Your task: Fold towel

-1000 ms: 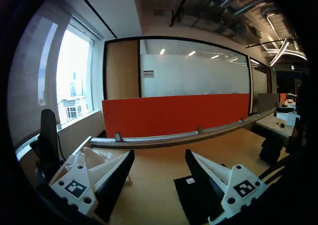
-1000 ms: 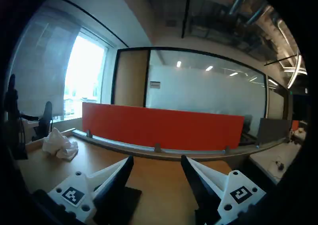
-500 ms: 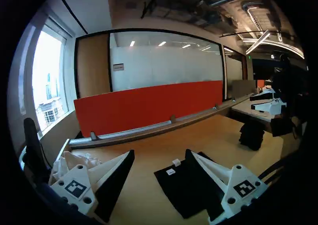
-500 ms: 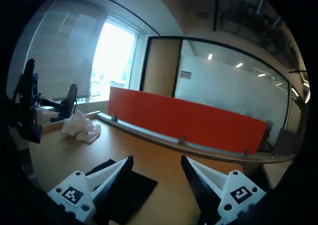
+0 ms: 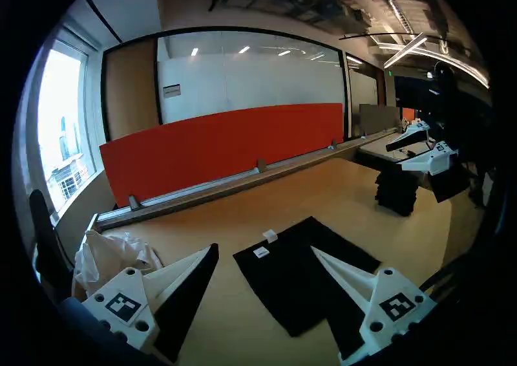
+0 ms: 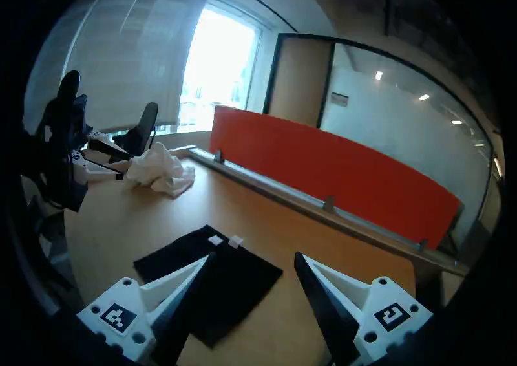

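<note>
A black towel (image 5: 304, 272) lies flat on the wooden table (image 5: 323, 194), with two small white tags (image 5: 262, 252) at its far edge. My left gripper (image 5: 263, 249) hangs open just above the towel's near side, nothing between its fingers. In the right gripper view the same black towel (image 6: 216, 279) lies below my open right gripper (image 6: 253, 257), its tags (image 6: 225, 241) pointing away. The right gripper (image 5: 421, 158) also appears far off at the right in the left gripper view. The left gripper (image 6: 97, 161) appears at the left edge of the right gripper view.
A crumpled white cloth (image 5: 111, 255) (image 6: 159, 171) lies at the table's left end. A stack of dark folded cloths (image 5: 395, 189) stands at the right. An orange divider (image 5: 220, 147) (image 6: 336, 171) runs along the table's far edge. An office chair (image 6: 142, 130) stands by the window.
Both cameras have tilted down and swung toward the table's middle, so the black towel has come into full view below the fingers. Both grippers stayed open.
</note>
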